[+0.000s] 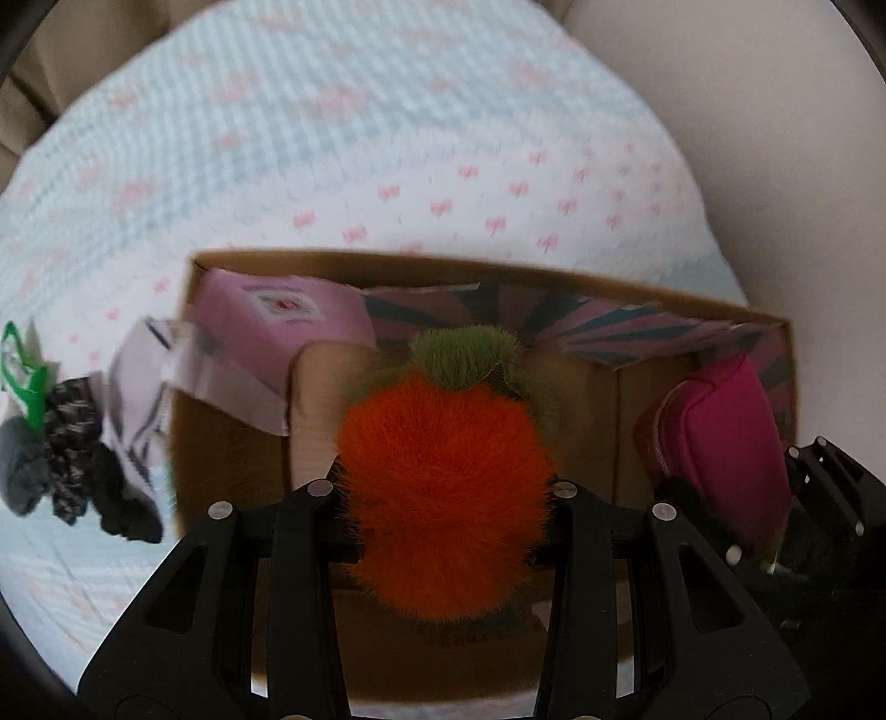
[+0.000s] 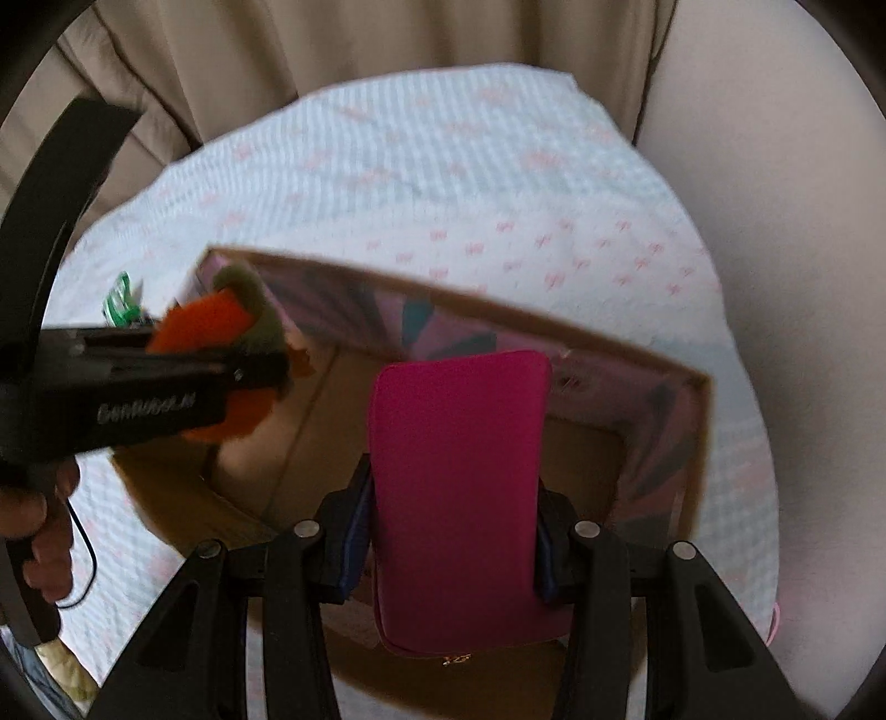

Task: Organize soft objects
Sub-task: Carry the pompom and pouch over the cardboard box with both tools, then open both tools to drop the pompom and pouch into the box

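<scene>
My left gripper (image 1: pixel 446 531) is shut on a fuzzy orange plush with a green top (image 1: pixel 443 471) and holds it over the open cardboard box (image 1: pixel 387 263). The same plush (image 2: pixel 205 324) shows at the left of the right wrist view, in the left gripper held by a hand (image 2: pixel 39 531). My right gripper (image 2: pixel 454 543) is shut on a magenta zip pouch (image 2: pixel 459 471), also above the box (image 2: pixel 498 310). That pouch (image 1: pixel 725 437) appears at the right of the left wrist view.
The box rests on a pale blue bedspread with pink bows (image 1: pixel 387 138). A pink package (image 1: pixel 277 315) lies in the box's far left corner. Dark socks and striped cloth (image 1: pixel 72 471) lie left of the box, next to a green-and-white item (image 1: pixel 22 371). Beige curtains (image 2: pixel 332 44) hang behind.
</scene>
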Motion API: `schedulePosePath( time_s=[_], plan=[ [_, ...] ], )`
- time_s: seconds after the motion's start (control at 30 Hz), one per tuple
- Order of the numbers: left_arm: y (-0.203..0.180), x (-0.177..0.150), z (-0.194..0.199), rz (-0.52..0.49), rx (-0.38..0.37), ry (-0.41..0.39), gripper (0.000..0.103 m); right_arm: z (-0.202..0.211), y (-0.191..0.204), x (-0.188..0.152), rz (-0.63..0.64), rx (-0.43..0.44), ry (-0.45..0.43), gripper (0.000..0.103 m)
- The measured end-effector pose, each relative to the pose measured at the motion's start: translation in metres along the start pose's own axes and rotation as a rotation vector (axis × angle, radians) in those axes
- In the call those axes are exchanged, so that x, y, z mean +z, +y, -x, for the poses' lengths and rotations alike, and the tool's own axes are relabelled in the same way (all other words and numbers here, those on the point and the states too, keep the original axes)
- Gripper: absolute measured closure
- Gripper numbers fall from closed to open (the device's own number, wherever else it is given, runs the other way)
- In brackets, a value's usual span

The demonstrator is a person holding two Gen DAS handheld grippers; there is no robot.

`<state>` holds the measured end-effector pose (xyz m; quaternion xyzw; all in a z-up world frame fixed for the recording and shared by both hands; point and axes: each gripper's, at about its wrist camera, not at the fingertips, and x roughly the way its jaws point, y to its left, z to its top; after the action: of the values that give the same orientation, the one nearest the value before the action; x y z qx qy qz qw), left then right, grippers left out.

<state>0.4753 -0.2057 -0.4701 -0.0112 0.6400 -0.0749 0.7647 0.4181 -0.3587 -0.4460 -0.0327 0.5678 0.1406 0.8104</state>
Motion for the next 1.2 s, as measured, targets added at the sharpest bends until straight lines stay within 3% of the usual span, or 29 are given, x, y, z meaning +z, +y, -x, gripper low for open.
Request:
schedulePosePath(
  time_s=[0.1,0.17,0.2,0.23,0.27,0.3,0.33,0.37,0.53,0.83,1.2],
  plan=[
    [-0.003,0.001,-0.012,-0.016,0.015,0.025,0.069,-0.013,0.002,-0.003,0.024,0.000,0.024,0.060],
    [-0.006,0.001,-0.013,-0.025,0.022,0.019,0.061,-0.019,0.004,-0.005,0.036,-0.004,0.035,0.059],
    [-0.009,0.002,-0.012,-0.037,0.036,0.013,0.041,-0.022,0.005,-0.006,0.043,-0.012,0.042,0.059],
    [-0.012,0.003,-0.012,-0.049,0.052,0.009,0.009,-0.025,0.006,-0.006,0.048,-0.019,0.042,0.057],
    [-0.014,0.003,-0.010,-0.066,0.075,0.001,0.000,-0.026,0.007,-0.007,0.053,-0.027,0.038,0.048],
    [-0.015,0.004,-0.009,-0.075,0.080,-0.007,0.000,-0.027,0.007,-0.007,0.062,-0.028,0.029,0.023],
    [-0.016,0.004,-0.009,-0.083,0.082,-0.001,0.000,-0.026,0.009,-0.007,0.065,-0.025,0.026,0.007],
    [-0.016,0.004,-0.009,-0.086,0.076,0.007,0.000,-0.024,0.009,-0.007,0.068,-0.013,0.016,0.000],
    [-0.016,0.000,-0.001,-0.067,0.042,0.007,0.000,-0.017,0.010,-0.008,0.067,-0.001,-0.006,0.000],
    [-0.021,-0.010,0.046,-0.053,0.046,-0.077,0.000,0.018,0.015,-0.007,0.062,-0.030,-0.064,0.000],
    [-0.030,-0.038,0.142,-0.059,0.023,-0.226,0.000,0.091,0.028,-0.014,0.029,-0.090,-0.137,0.000]
  ],
)
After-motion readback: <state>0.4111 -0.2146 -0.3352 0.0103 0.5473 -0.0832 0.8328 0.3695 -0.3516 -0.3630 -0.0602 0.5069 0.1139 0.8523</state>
